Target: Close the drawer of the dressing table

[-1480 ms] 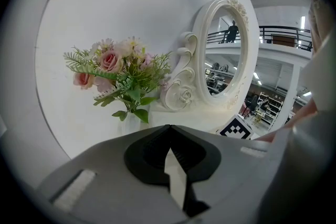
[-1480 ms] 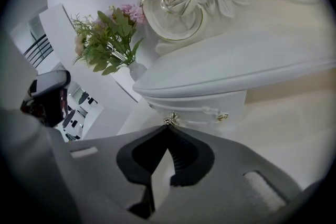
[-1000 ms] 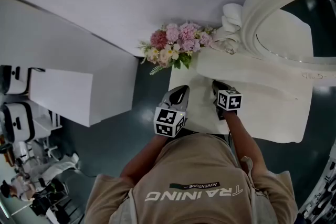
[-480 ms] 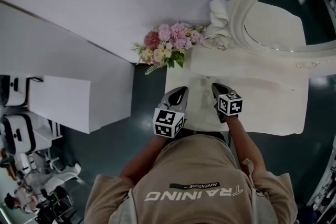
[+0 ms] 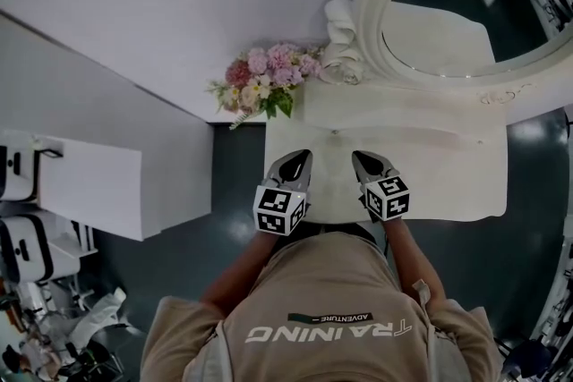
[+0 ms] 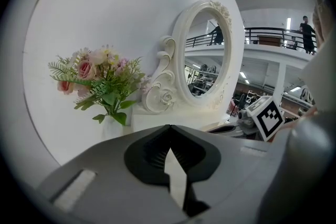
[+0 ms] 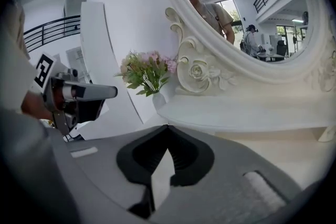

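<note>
Jaws together and empty, left gripper and right gripper should press the unseen drawer evenly below the table's near edge.

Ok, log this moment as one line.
left gripper shut, empty | right gripper shut, empty | both over dressing table | drawer not made out

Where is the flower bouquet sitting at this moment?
In the head view the flower bouquet stands at the back left corner of the dressing table, just left of the scrolled frame of the oval mirror.
</note>
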